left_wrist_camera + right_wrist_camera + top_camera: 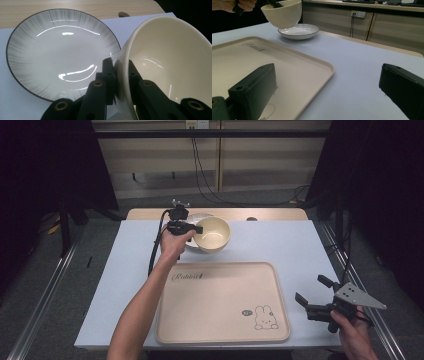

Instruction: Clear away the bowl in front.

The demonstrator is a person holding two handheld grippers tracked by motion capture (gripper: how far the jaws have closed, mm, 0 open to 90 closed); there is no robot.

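The cream tray [222,302] lies empty on the near side of the left gripper [198,228], and a landing spot should be chosen well inside its raised rim; the grey-rimmed plate [62,51] sits just below and beyond the jaws and should be cleared before any sideways carry. The cream bowl [170,62] is pinched by its rim, one jaw inside and one outside, lifted and tilted; it should be levelled and kept firmly clamped; the right gripper [314,295] is held spread, idle beside the tray.
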